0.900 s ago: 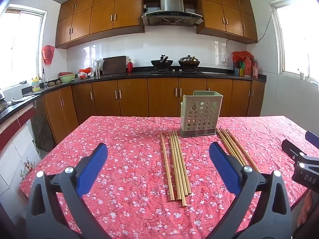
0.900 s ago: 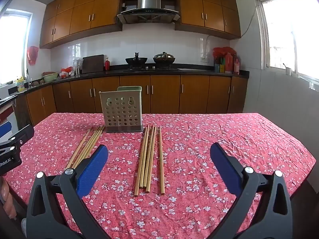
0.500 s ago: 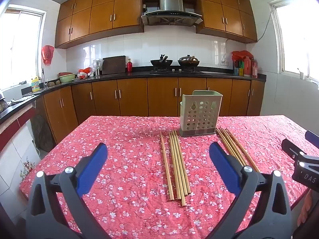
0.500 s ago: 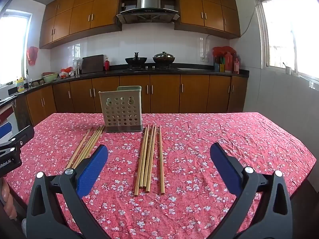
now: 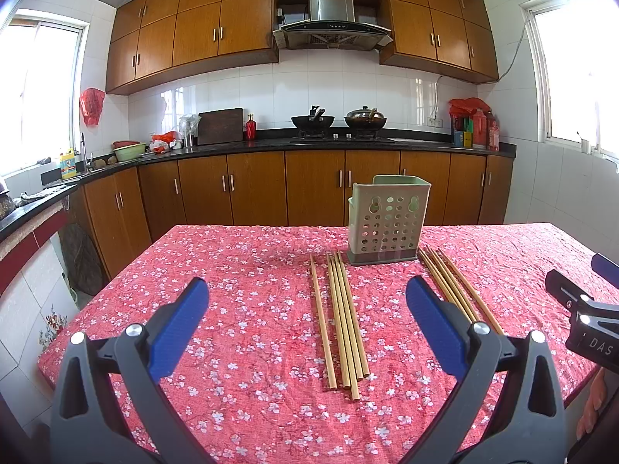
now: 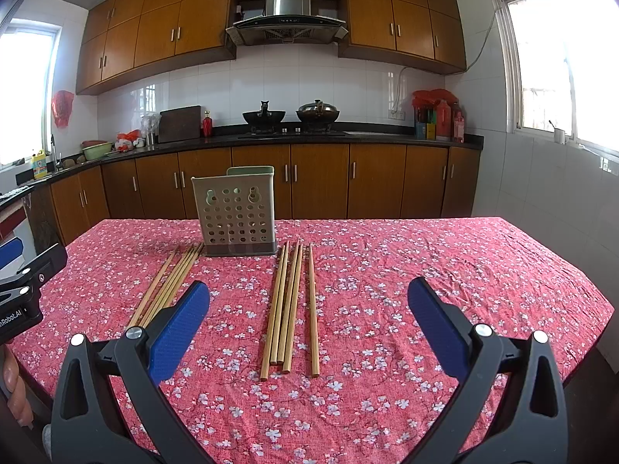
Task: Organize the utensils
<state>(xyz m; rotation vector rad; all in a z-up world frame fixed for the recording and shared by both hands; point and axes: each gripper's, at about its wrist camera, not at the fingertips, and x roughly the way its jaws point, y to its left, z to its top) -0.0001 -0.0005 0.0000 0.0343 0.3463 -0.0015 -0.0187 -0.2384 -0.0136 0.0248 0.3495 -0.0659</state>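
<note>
A pale green perforated utensil holder (image 5: 389,224) (image 6: 236,212) stands upright mid-table on the red floral cloth. Two bundles of bamboo chopsticks lie flat in front of it. In the left wrist view one bundle (image 5: 340,319) lies ahead between my fingers and the other (image 5: 456,286) lies to the right, partly behind my right finger. In the right wrist view one bundle (image 6: 288,307) lies ahead and the other (image 6: 170,282) to the left. My left gripper (image 5: 307,305) is open and empty above the near table edge. My right gripper (image 6: 309,305) is open and empty too.
The table (image 5: 240,270) carries a red flowered cloth. The right gripper's body shows at the right edge of the left wrist view (image 5: 584,317). The left gripper's body shows at the left edge of the right wrist view (image 6: 23,290). Kitchen counters and cabinets stand behind.
Both views have shifted very slightly. Nothing on the table has moved and both grippers stay open.
</note>
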